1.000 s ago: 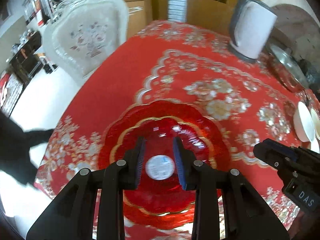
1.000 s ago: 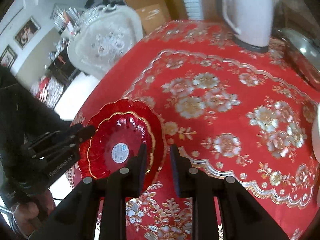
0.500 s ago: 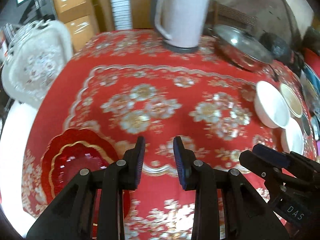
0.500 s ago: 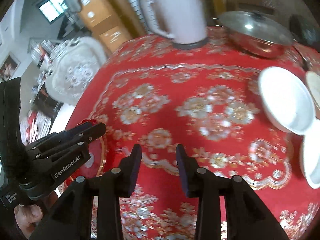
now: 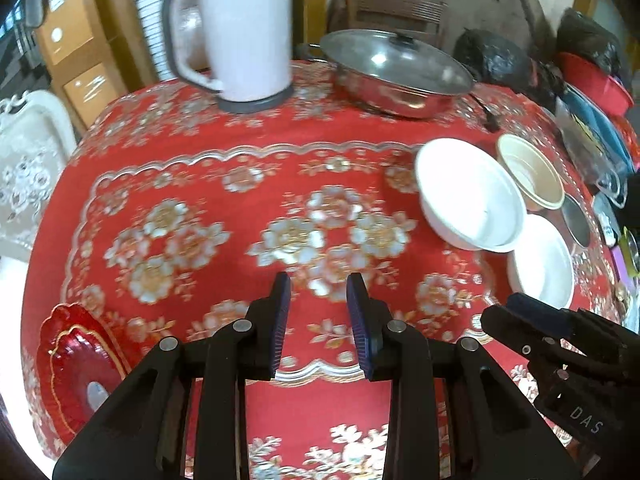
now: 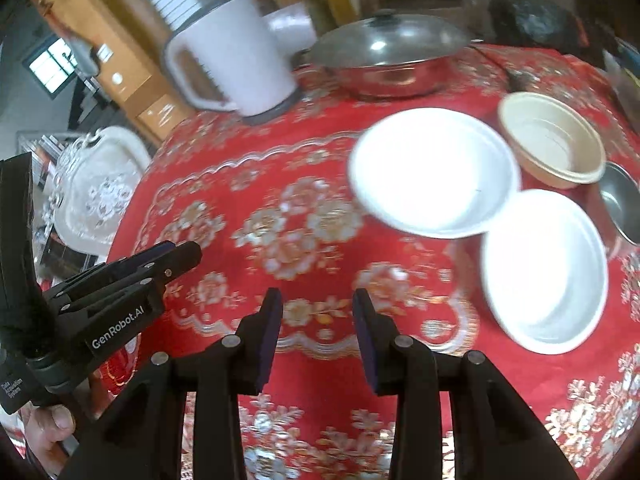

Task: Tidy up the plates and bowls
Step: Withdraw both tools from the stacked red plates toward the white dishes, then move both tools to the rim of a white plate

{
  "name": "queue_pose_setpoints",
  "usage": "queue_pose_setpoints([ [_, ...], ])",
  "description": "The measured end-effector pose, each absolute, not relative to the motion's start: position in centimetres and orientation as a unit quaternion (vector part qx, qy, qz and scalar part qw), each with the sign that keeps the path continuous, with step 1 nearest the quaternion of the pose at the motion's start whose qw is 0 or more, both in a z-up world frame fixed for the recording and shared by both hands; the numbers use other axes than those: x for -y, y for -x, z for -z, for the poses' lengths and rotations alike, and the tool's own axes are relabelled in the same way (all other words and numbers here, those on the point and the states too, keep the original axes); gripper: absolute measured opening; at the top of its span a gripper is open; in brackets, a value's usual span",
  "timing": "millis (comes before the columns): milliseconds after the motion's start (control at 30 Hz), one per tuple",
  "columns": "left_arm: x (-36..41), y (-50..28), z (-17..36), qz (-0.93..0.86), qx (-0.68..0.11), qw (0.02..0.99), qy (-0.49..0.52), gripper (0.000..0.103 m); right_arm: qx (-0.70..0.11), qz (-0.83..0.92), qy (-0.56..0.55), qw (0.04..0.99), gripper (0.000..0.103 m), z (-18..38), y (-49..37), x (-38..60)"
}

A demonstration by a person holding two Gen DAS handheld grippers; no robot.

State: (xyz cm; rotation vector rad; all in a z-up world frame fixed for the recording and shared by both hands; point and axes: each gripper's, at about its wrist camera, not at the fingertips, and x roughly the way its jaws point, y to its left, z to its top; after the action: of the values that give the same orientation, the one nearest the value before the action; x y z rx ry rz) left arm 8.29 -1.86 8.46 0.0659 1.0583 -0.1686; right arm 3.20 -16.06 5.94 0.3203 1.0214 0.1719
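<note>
Plates and bowls sit at opposite sides of the surface [image 5: 280,408], which is covered by a red cloth with gold and white flowers. At far left, near the cloth's edge, lies a red scalloped plate [image 5: 76,364] with a gold rim; it seems to rest on a larger red plate, though blur makes that hard to confirm. Behind it, off the surface, stands a white chair [image 6: 100,188].

Toward the back left stands a white kettle [image 5: 244,36] on a grey base. Just right of it sits a steel pan [image 5: 396,76] under a glass lid.

The left gripper [image 5: 318,324] hovers over the middle of the cloth, its blue-padded fingers spread with nothing between them. The right gripper [image 6: 316,332] hovers a little further right, fingers likewise apart and empty; each gripper shows at the edge of the other's view.

On the right lie the bowls. A wide white bowl [image 6: 432,172] is nearest the centre. Its rim overlaps that of a second white bowl [image 6: 544,268] closer to the front. Behind them, just beside the first, sits a tan paper bowl [image 6: 552,140]. A small metal bowl [image 6: 620,204] lies furthest right, partly cut off by the frame edge.
</note>
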Motion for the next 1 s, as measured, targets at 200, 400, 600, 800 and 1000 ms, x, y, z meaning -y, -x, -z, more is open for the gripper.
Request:
queue_pose_setpoints([
  [200, 5.3, -8.9, -7.9, 0.098, -0.509, 0.854, -0.047, 0.029, -0.481, -0.05, -0.177, 0.857, 0.037, -5.9, -2.5, 19.7],
  [400, 7.7, -9.8, -7.5, 0.106, -0.512, 0.85, -0.061, 0.029, -0.472, -0.026, -0.202, 0.858, 0.039, -5.6, -2.1, 23.2],
  [600, 9.6, -11.3, -7.2, 0.107, -0.514, 0.848, -0.074, 0.029, -0.462, -0.013, -0.223, 0.859, 0.04, -5.5, -2.6, 25.7],
  [800, 10.5, -12.9, -7.0, 0.1, -0.517, 0.847, -0.072, 0.029, -0.458, -0.012, -0.23, 0.858, 0.04, -5.5, -4.2, 26.8],
  [1000, 10.8, -14.7, -6.7, 0.093, -0.524, 0.844, -0.062, 0.029, -0.456, -0.017, -0.235, 0.858, 0.04, -5.6, -6.2, 28.1],
])
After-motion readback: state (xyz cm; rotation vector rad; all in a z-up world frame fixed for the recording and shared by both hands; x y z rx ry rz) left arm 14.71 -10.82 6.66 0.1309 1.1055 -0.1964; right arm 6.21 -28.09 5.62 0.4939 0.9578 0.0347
